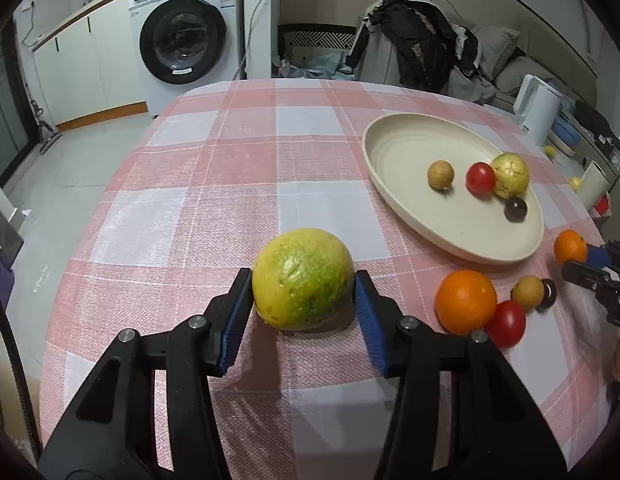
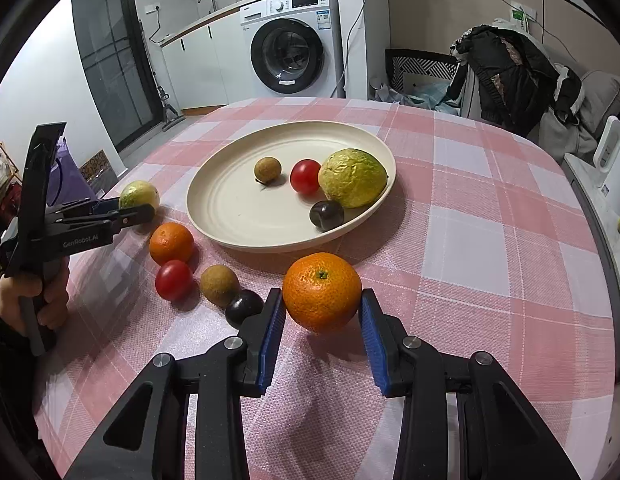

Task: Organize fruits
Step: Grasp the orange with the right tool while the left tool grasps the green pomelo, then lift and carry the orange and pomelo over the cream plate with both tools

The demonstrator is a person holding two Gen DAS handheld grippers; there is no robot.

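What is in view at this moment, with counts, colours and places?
Round cream plate: one, centre of checked table.
Fruits on plate: four; brown longan, red tomato, yellow-green guava, dark plum.
Loose fruits beside plate: orange, tomato, longan, plum.
Large green-yellow guava: between left gripper pads.
Orange mandarin: between right gripper pads.
White washing machine: one, background.
Hand: holding left gripper.

The dark plum sits half hidden behind the longan.
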